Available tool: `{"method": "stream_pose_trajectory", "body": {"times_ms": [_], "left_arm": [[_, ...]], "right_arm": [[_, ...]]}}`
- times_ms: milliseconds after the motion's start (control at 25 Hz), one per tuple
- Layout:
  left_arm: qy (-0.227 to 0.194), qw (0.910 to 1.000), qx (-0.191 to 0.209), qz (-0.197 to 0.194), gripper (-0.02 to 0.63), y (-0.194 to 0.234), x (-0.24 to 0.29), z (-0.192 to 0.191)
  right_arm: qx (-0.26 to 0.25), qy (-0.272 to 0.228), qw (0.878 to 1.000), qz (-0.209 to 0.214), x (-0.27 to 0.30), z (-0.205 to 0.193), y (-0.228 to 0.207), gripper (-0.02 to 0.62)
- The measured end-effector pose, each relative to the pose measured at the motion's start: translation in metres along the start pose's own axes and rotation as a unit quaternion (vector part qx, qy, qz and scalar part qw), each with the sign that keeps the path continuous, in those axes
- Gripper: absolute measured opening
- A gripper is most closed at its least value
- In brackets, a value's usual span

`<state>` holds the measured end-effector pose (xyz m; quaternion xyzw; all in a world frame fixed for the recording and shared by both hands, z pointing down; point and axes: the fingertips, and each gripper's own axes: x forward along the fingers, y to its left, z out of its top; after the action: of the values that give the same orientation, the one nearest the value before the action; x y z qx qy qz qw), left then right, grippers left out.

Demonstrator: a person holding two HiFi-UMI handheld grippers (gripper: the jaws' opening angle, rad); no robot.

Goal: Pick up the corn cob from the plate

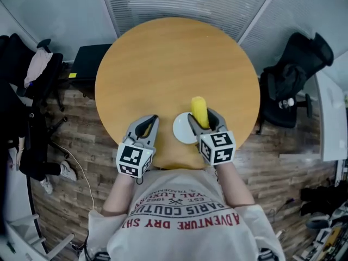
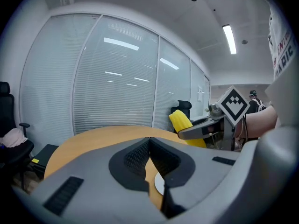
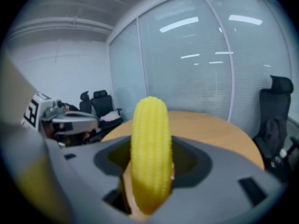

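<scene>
A yellow corn cob (image 1: 199, 112) (image 3: 150, 153) is held in my right gripper (image 1: 204, 120) (image 3: 150, 181), which is shut on it and lifted over the small white plate (image 1: 183, 129) near the round table's front edge. The cob points away from me, out past the jaws. In the left gripper view the same corn cob (image 2: 187, 127) shows at the right with the right gripper's marker cube (image 2: 232, 103). My left gripper (image 1: 147, 125) (image 2: 148, 146) sits left of the plate, shut with nothing in it. A sliver of the plate (image 2: 159, 183) shows below its jaws.
The round wooden table (image 1: 174, 64) stands on a wood floor. A black office chair (image 1: 293, 80) is at the right and another chair with clothes (image 1: 32, 75) at the left. A black box (image 1: 89, 61) sits by the table's left side. Glass walls with blinds lie beyond.
</scene>
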<state>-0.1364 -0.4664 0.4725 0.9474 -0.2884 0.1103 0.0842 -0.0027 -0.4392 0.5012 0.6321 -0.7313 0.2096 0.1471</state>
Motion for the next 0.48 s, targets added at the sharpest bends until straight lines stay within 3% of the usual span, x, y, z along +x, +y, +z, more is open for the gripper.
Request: {"method": "stream_pose_trajectory", "body": {"times_ms": [280,480], "left_arm": [[-0.050,0.9983,0.028,0.009,0.035,0.009,-0.011,0.049],[-0.076,0.9965,0.033,0.011,0.035,0.015,-0.019,0.073]], "right_arm": [[0.019,-0.108,0.994,-0.006,-0.043,0.052,0.006,0.265],[0.014,-0.143,0.989,-0.017,-0.059,0.066,0.006,0.265]]}}
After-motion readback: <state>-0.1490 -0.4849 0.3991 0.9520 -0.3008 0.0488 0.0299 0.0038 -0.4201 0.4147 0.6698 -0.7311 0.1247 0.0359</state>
